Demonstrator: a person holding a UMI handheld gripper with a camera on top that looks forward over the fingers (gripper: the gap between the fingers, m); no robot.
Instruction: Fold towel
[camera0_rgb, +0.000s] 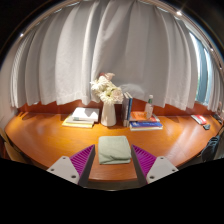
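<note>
A folded pale green towel (114, 149) lies flat on the brown wooden table (50, 135), a neat small rectangle. It sits between my two fingers, near their tips. My gripper (114, 152) is open, with the purple pads (82, 159) on either side of the towel and a narrow gap at each side. The towel rests on the table on its own.
Beyond the towel stands a white vase of flowers (108, 101). A stack of folded white cloth (80, 118) lies to its left. Books (145, 123) and a small bottle (149, 105) are to its right. Light curtains (70, 50) hang behind the table.
</note>
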